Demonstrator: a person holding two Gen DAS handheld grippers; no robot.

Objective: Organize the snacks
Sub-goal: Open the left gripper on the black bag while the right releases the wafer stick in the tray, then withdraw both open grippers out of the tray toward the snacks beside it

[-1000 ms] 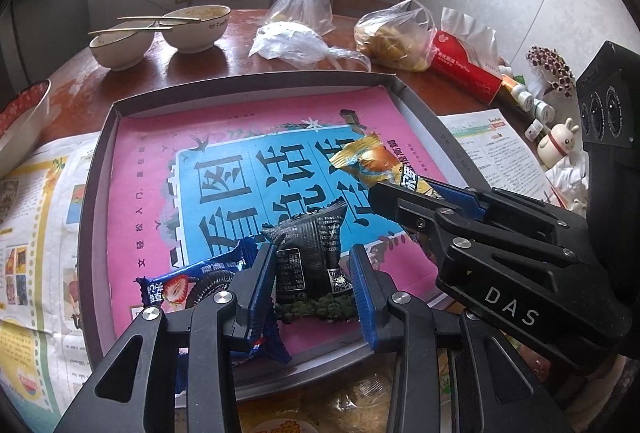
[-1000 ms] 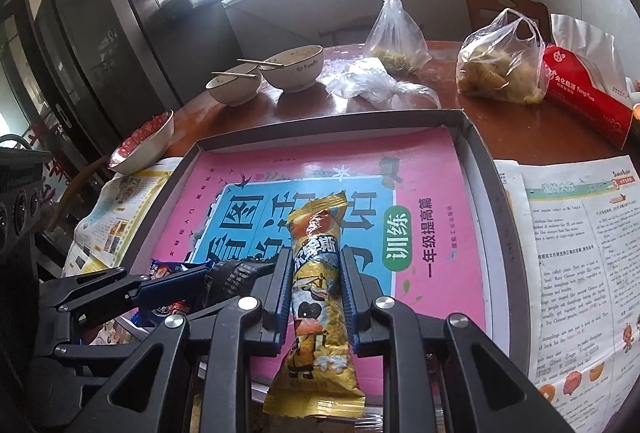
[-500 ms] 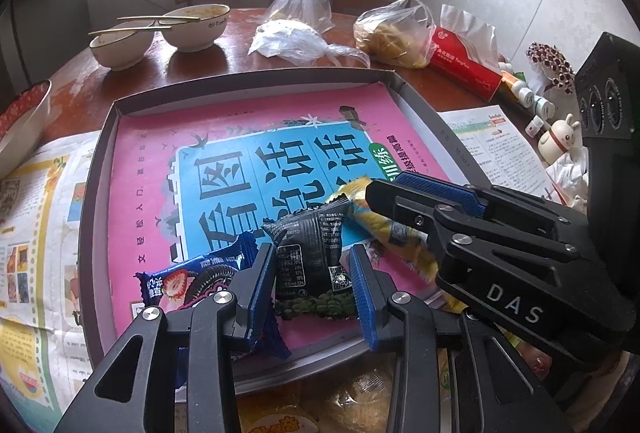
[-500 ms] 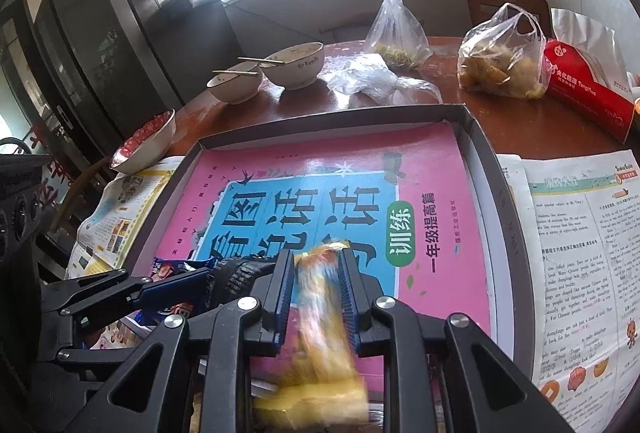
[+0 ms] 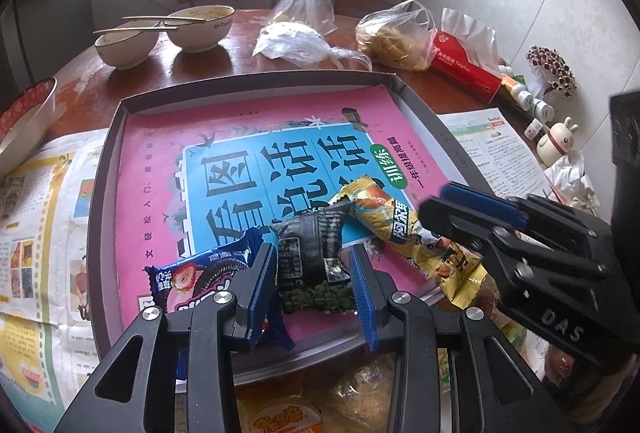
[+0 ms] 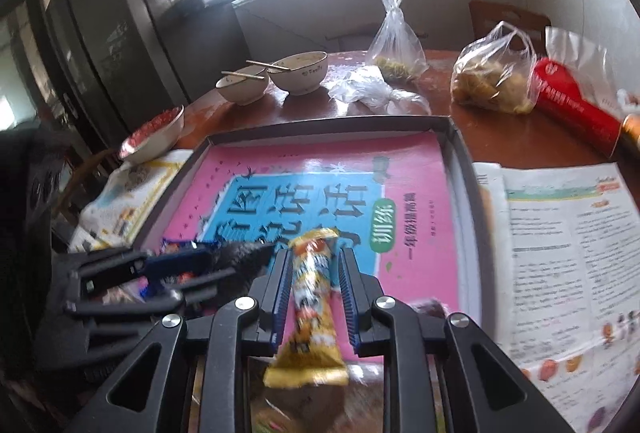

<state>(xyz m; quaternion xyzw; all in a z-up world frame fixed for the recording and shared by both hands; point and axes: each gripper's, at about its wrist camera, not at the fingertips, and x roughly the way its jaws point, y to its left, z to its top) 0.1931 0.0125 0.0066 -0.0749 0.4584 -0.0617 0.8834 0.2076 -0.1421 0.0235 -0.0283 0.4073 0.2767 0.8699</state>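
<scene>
A grey tray (image 5: 100,193) lined with a pink and blue book cover sits on the table. At its near edge lie a blue biscuit pack (image 5: 192,279), a black snack pack (image 5: 316,257) and a yellow snack stick (image 5: 400,229). My left gripper (image 5: 314,273) is open, its fingers either side of the black pack. My right gripper (image 6: 314,285) is open around the yellow stick (image 6: 312,289), which lies across the tray's near rim. The right gripper also shows at the right of the left wrist view (image 5: 480,229).
Two bowls with chopsticks (image 5: 160,33), plastic bags (image 5: 308,17), a red pack (image 5: 468,73) and small bottles (image 5: 532,105) stand behind the tray. Newspapers (image 5: 40,233) lie on both sides. More snack packs (image 5: 320,409) lie in front of the tray.
My right gripper drew back toward the tray's near edge, lowered the yellow stick onto the tray and opened its fingers. My left gripper stayed around the black pack.
</scene>
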